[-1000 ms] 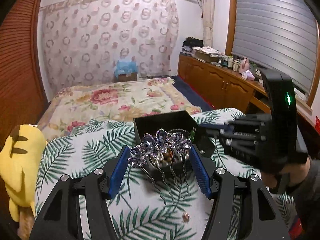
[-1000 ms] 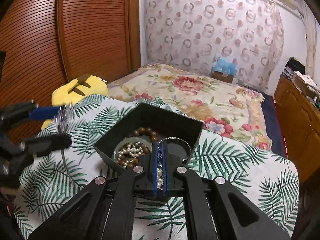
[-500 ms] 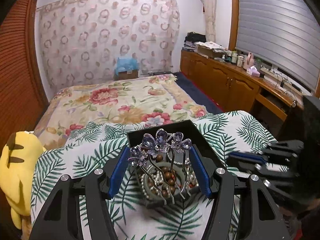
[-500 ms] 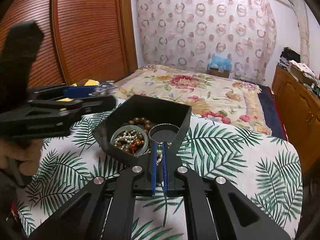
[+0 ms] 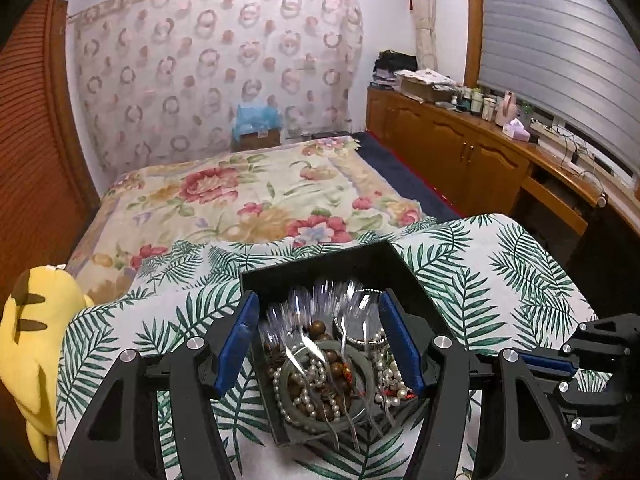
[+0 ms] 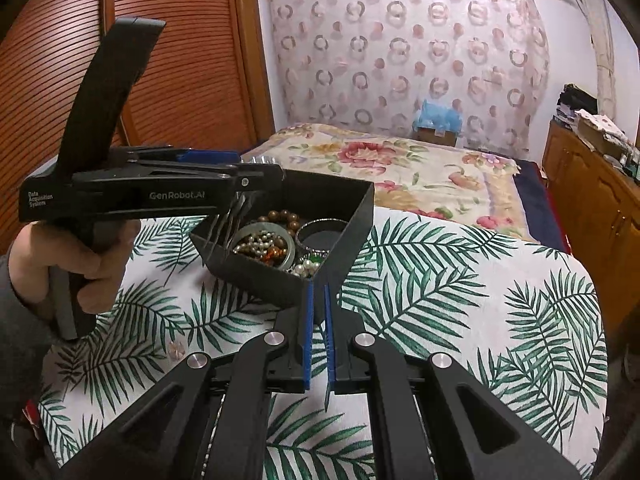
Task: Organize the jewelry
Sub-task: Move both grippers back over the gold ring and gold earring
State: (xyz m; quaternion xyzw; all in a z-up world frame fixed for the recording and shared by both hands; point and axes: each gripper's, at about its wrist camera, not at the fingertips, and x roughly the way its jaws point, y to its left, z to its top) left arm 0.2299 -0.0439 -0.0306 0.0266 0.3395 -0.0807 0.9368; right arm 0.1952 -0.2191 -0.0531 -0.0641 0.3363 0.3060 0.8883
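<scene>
With the left claw point(image 5: 318, 344) spread and the blurred silver hair comb point(image 5: 320, 320) apparently falling, the open black jewelry box point(image 6: 352, 224) could be overshot, while the right claw point(image 6: 317, 336) is held nearly closed, empty.

Black left tool point(image 5: 318, 344) (blue pads, silver screws), white "GenRobot.AI" lettering

Jewelry box point(image 6: 288, 280) on tablecloth point(image 6: 460, 300), beads point(image 5: 320, 384) inside; left claw point(image 5: 318, 344) above box; bed point(image 5: 256, 196) behind

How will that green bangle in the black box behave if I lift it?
The green bangle looks rigid, so it should keep its shape. Pearl strands lie through it and would probably drag along. Its glossy surface may slip between the pads.
</scene>
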